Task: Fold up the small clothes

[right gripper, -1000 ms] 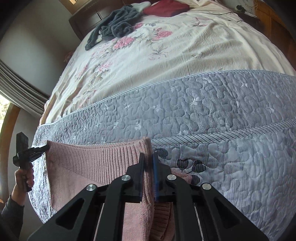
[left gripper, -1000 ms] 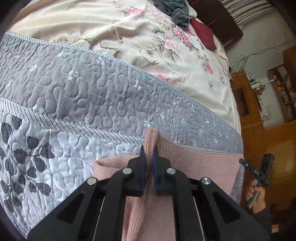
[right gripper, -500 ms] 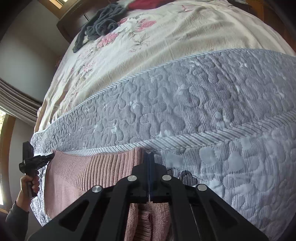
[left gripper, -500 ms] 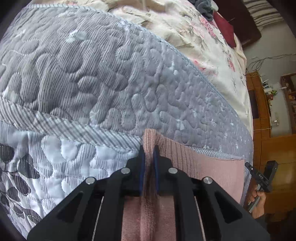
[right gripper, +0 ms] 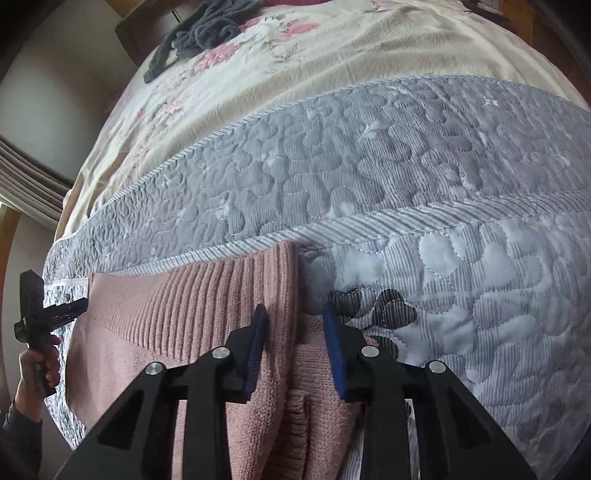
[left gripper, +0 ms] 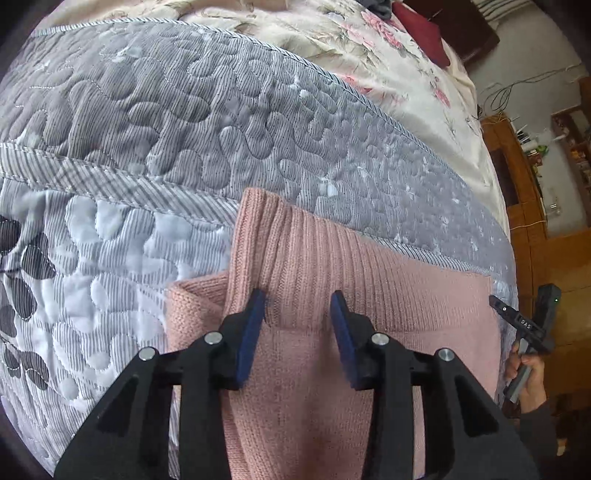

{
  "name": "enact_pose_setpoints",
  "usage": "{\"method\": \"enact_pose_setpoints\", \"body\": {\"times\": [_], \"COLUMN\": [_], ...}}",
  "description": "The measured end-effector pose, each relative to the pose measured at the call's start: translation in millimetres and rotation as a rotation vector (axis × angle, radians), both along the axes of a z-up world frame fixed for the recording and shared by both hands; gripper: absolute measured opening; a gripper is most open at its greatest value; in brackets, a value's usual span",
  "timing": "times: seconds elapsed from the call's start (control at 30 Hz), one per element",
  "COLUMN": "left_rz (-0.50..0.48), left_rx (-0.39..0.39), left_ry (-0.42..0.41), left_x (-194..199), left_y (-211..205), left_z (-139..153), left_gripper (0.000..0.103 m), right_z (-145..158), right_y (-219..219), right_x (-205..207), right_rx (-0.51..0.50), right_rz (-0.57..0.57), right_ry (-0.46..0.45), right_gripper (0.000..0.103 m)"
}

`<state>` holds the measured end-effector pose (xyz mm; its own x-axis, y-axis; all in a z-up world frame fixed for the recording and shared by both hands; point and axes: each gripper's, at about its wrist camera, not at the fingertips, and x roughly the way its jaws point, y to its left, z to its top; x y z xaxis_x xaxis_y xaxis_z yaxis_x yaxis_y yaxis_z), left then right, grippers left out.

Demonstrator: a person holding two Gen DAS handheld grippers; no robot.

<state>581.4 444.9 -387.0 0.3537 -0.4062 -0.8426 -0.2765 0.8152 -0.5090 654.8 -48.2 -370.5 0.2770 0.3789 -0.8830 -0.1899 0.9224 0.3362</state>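
A pink ribbed knit garment (left gripper: 332, 280) lies folded on the grey quilted bedspread (left gripper: 184, 122), its ribbed hem edge turned toward the far side. My left gripper (left gripper: 297, 314) stands open just above the hem's left corner, blue pads apart, holding nothing. In the right wrist view the same pink garment (right gripper: 192, 306) spreads to the left, and my right gripper (right gripper: 294, 325) hangs open over its right hem corner. Each view shows the other gripper held in a hand at the garment's far side (left gripper: 524, 325) (right gripper: 40, 314).
The grey quilt (right gripper: 369, 158) gives way to a cream floral bedcover (right gripper: 295, 55) farther up the bed. A dark grey garment (right gripper: 199, 33) and a dark red cushion (left gripper: 421, 29) lie near the headboard. Wooden furniture (left gripper: 546, 236) stands beside the bed.
Both grippers were shut on the pink garment's hem corners and carried them forward; now both have opened and let the hem drop flat on the quilt.
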Motion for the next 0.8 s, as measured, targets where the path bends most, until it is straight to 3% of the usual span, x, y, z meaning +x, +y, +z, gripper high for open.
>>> {"method": "enact_pose_setpoints", "body": {"times": [0.03,0.1,0.2,0.27,0.3,0.33,0.37,0.4,0.43,0.47,0.5,0.53,0.6,0.67,0.7,0.73,0.77,0.8], "left_rz": [0.023,0.047,-0.048,-0.086,-0.084,-0.074,-0.062,-0.035,-0.004,0.004,-0.012,-0.039,-0.107,-0.138,-0.15,-0.152,-0.137,-0.118], "left_rx": [-0.016,-0.055,-0.167,-0.169,-0.145,-0.123,-0.125,-0.147,-0.172,-0.173,-0.166,-0.174,-0.216,-0.228,-0.203,-0.166,-0.163,-0.17], "left_ry": [-0.019,-0.107,-0.192,-0.139,-0.083,-0.037,-0.031,-0.034,-0.036,-0.057,-0.094,-0.124,-0.163,-0.153,-0.117,-0.08,-0.055,-0.06], "left_x": [-2.5,-16.1,-45.3,-58.1,-61.5,-65.8,-69.4,-72.2,-74.5,-78.3,-84.7,-93.4,-118.3,-142.9,-151.4,-157.5,-161.6,-165.2], "left_y": [4.2,10.5,1.6,-8.8,-11.2,-12.1,-8.5,-2.4,2.9,4.2,1.9,-1.5,-14.9,-28.3,-36.5,-40.2,-39.6,-37.2], "left_z": [8.2,35.2,56.6,40.7,24.6,8.9,-0.4,-2.7,0.2,9.4,22.0,32.7,46.2,38.7,25.3,11.4,0.3,-1.3], "left_gripper": [0.041,0.056,0.056,0.055,0.051,0.045,0.032,0.027,0.028,0.036,0.046,0.047,0.047,0.047,0.047,0.045,0.037,0.035], "right_z": [13.0,40.4,41.1,16.5,3.6,-3.9,-7.4,-7.9,-4.1,6.2,17.6,26.4,30.5,12.5,-2.4,-14.1,-17.5,-14.5], "right_y": [1.4,4.5,15.4,18.2,15.1,10.0,3.0,-4.7,-9.2,-10.1,-9.4,-7.3,-3.7,-2.4,-5.3,-10.3,-16.0,-19.8], "right_x": [-7.4,-30.7,-65.3,-78.1,-80.5,-81.1,-79.2,-77.2,-76.9,-81.7,-90.3,-100.5,-122.4,-136.8,-140.6,-142.1,-142.4,-142.8], "right_rx": [-0.005,0.062,0.133,0.101,0.073,0.063,0.071,0.118,0.146,0.16,0.18,0.208,0.223,0.173,0.133,0.114,0.112,0.122], "right_rz": [0.01,0.063,0.165,0.187,0.183,0.183,0.163,0.124,0.095,0.091,0.109,0.143,0.207,0.233,0.23,0.221,0.204,0.185], "right_ry": [-0.037,-0.096,-0.046,0.015,0.023,0.006,0.002,0.033,0.053,0.037,0.013,0.001,0.011,0.052,0.073,0.079,0.073,0.08], "right_gripper": [0.034,0.035,0.036,0.035,0.029,0.013,0.006,0.006,0.011,0.016,0.027,0.029,0.029,0.029,0.026,0.014,0.009,0.008]}}
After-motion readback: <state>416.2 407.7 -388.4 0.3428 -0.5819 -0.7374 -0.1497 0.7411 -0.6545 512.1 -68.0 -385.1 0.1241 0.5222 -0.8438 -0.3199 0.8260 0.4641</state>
